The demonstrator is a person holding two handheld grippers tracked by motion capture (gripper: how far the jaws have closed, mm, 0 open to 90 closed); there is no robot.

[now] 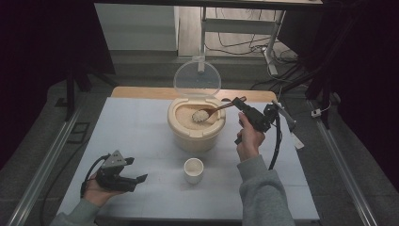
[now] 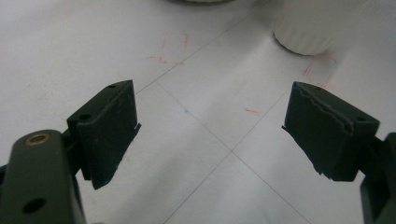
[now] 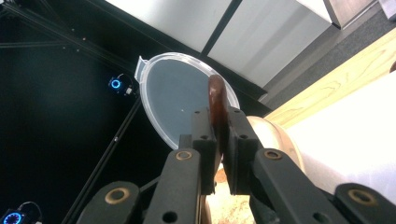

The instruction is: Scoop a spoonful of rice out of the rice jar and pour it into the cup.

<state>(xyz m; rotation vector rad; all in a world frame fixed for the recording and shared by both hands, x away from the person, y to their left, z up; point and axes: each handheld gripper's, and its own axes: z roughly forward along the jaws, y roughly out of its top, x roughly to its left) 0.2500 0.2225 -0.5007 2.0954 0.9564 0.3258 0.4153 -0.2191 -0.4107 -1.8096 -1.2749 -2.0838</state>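
Nearest, close to the person: left gripper [image 1: 136, 179] lying low on the white table [image 1: 131, 127], held in the left hand [image 1: 96, 190], jaws spread wide with nothing between. Just ahead and to its right in the left gripper view, small white cup [image 2: 310, 25], standing up, well apart from the jaws. From the high view, cup [image 1: 193, 170] looking empty inside.

A bit farther, beyond the cup: big cream tub [image 1: 196, 125], full of rice [image 1: 186, 116], with its clear round lid [image 1: 197, 77] flipped up at the back.

Right hand [image 1: 249, 136] raised up beside the tub, sleeve grey, wrist bent, right gripper [image 1: 239, 104] pointing toward the tub. Jaws squeezed tight on the handle end of a brown wooden spoon [image 1: 219, 108]. In the right gripper view, handle of the spoon [image 3: 217, 105] sticking up between the two pads. Bowl end of the spoon out in front of the gripper, over the tub, heaped with rice, above the rice in the tub. Cup below and nearer than the spoon, not touching it.
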